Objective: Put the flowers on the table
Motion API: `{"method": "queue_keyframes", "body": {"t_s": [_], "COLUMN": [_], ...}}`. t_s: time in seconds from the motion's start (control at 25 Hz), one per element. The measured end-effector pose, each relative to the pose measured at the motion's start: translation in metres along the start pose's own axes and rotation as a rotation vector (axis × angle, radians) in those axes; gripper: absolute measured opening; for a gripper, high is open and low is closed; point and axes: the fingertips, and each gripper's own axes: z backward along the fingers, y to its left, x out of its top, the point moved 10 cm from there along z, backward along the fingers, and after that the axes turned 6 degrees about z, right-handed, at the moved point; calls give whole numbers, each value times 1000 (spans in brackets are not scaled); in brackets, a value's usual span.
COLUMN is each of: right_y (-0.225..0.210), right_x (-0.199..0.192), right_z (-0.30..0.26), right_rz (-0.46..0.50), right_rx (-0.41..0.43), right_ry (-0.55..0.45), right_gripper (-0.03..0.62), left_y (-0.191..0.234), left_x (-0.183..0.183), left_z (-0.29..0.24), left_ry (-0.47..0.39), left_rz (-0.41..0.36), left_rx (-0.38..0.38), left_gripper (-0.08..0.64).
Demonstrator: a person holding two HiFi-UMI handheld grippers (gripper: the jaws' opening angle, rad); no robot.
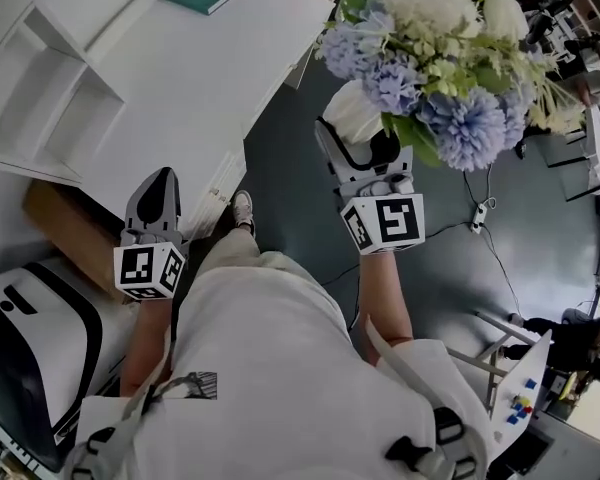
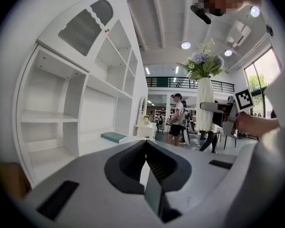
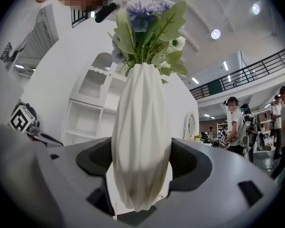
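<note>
White vase (image 3: 141, 113) w/ flowers (image 3: 149, 27) in right gripper (image 3: 141, 163); left gripper (image 2: 145, 151) closed.

White vase (image 3: 141, 137) of flowers (image 3: 147, 25) between hand-held gripper (image 3: 142, 163) jaws

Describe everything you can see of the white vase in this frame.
The vase is white, matte and ceramic-looking, with twisted vertical ribs, a narrow neck and a body that bulges, then tapers to the base. It is held upright, clear of any surface, clamped around its lower body by the right claw, whose jaws press both sides. Blue and white flowers with green leaves fill its mouth. Nothing else touches it.
</note>
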Motion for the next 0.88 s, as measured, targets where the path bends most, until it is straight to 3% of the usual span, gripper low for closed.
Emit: {"method": "queue_keyframes", "body": {"t_s": [0.64,0.88], "right_y": [-16,-16], "right_x": [0,5], "right_z": [2,9], "right_rz": [60,58], "right_rx": [28,20], "right_ry": [-23,1], "right_gripper": [360,360], "left_y": [-13,-14], "left_x": [-15,-22], "left_z": [-48,-49], "left_ry": [-64,-44], "left_rz": [43,70], "left_rx": [-27,-47], "left_gripper": [15,15]}}
